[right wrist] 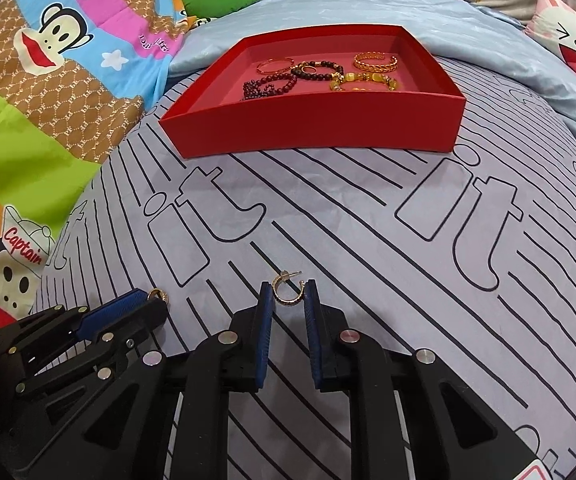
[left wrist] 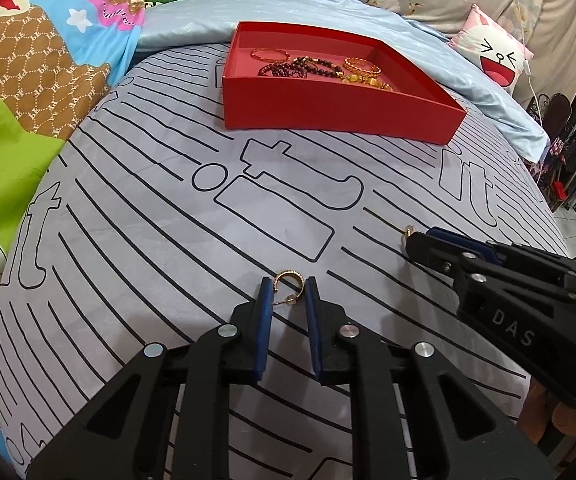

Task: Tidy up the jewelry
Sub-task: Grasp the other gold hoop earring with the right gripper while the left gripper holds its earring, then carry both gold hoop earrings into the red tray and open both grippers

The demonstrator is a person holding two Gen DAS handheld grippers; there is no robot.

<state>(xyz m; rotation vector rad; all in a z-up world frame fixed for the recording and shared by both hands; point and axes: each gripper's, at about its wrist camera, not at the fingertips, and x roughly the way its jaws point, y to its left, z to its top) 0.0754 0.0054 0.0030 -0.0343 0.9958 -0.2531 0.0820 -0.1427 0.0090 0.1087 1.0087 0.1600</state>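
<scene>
Two gold hoop earrings lie on the grey striped bedsheet. My left gripper [left wrist: 288,285] is open with one hoop earring [left wrist: 286,280] between its blue fingertips; this earring also shows in the right wrist view [right wrist: 159,294]. My right gripper [right wrist: 288,289] is open around the other hoop earring [right wrist: 285,289], which peeks past its tip in the left wrist view [left wrist: 408,231]. A red tray [left wrist: 327,110] at the back holds gold bangles and dark bead bracelets [right wrist: 284,78].
A cartoon monkey blanket [right wrist: 48,80] lies on the left. A light blue sheet [left wrist: 192,24] is bunched behind the tray. A white face cushion [left wrist: 495,58] sits at the back right. The bed edge drops off on the right.
</scene>
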